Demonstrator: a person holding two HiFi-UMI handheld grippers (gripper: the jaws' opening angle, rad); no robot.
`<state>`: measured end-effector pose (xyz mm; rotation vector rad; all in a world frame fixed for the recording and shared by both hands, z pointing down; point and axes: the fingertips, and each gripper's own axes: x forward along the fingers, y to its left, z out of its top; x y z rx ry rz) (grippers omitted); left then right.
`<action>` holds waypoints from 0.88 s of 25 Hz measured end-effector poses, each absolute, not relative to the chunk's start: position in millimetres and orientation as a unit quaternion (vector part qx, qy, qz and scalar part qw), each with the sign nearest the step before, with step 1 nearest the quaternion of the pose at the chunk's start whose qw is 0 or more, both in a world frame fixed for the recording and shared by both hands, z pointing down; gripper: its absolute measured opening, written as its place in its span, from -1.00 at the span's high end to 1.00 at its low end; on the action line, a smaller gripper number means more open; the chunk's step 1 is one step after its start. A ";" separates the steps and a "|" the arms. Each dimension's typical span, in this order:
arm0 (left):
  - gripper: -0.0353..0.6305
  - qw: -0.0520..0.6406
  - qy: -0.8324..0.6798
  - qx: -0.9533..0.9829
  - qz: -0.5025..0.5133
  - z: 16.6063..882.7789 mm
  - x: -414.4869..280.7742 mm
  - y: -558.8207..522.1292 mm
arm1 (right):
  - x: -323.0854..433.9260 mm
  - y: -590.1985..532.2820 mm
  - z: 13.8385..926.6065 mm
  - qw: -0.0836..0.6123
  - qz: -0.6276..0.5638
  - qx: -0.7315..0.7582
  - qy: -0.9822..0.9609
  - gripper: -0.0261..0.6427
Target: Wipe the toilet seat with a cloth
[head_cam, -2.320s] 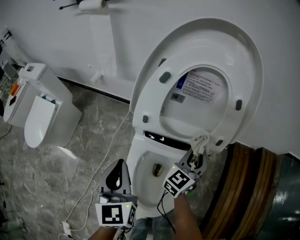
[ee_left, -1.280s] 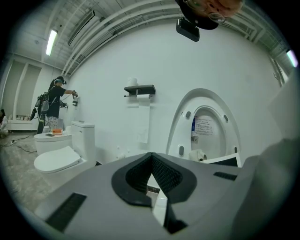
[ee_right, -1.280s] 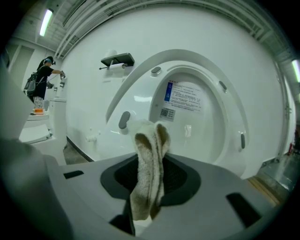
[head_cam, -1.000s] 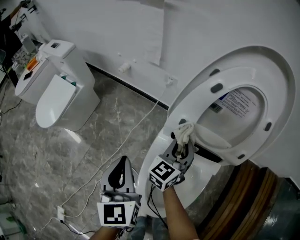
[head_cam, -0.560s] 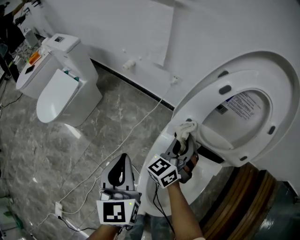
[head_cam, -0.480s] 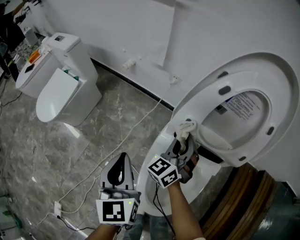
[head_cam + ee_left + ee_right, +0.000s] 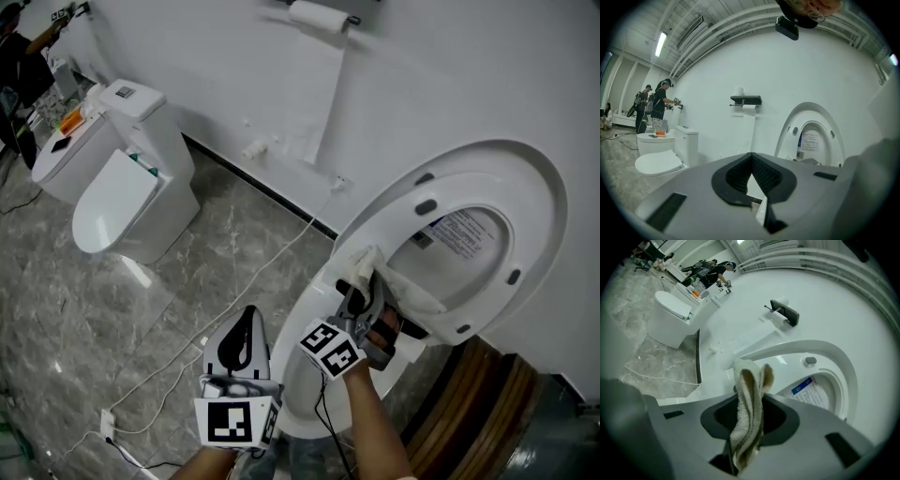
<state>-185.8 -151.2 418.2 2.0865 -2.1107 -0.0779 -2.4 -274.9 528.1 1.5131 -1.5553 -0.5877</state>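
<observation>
Right hand-held gripper (image 7: 363,284): jaws are clenched on the cloth (image 7: 362,262), as is seen in the right gripper view, where a folded strip of pale towelling (image 7: 750,399) is pinched between the dark pads and stands up past the tips of the right hand-held gripper (image 7: 750,414). The marker cube is carried at its rear, and a bare forearm (image 7: 370,427) is seen behind it

Cloth: held at the lower left rim of the raised toilet seat (image 7: 398,230), just above the bowl (image 7: 302,375); contact with the seat is suggested in the head view but cannot be confirmed

Left hand-held gripper (image 7: 246,319): jaws are closed together with nothing between them, as shown in the left gripper view (image 7: 751,161). It is held to the left of the bowl, above the floor, well apart from the cloth

Toilet seat and lid (image 7: 553,187): both are tipped up against the white wall; a printed label (image 7: 461,234) is seen through the seat's opening

Surroundings: a grey marbled floor (image 7: 84,309) crossed by a white cable (image 7: 246,270); a second toilet (image 7: 117,192) with closed lid at the far left; a paper roll (image 7: 317,16) mounted on the wall; a round wooden item (image 7: 473,403) beside the bowl at lower right; people (image 7: 656,101) standing far off in the left gripper view
</observation>
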 end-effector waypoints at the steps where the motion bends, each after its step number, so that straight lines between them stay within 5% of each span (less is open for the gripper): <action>1: 0.90 0.084 -0.707 0.701 -0.028 415.1 -184.9 -151.6 | -2.2 -278.5 522.4 0.437 -0.246 0.603 -0.621 0.64; 22: 0.90 0.067 -0.706 0.703 -0.051 355.5 -179.1 -161.4 | 8.8 -327.5 415.6 0.457 -0.340 0.579 -0.584 0.64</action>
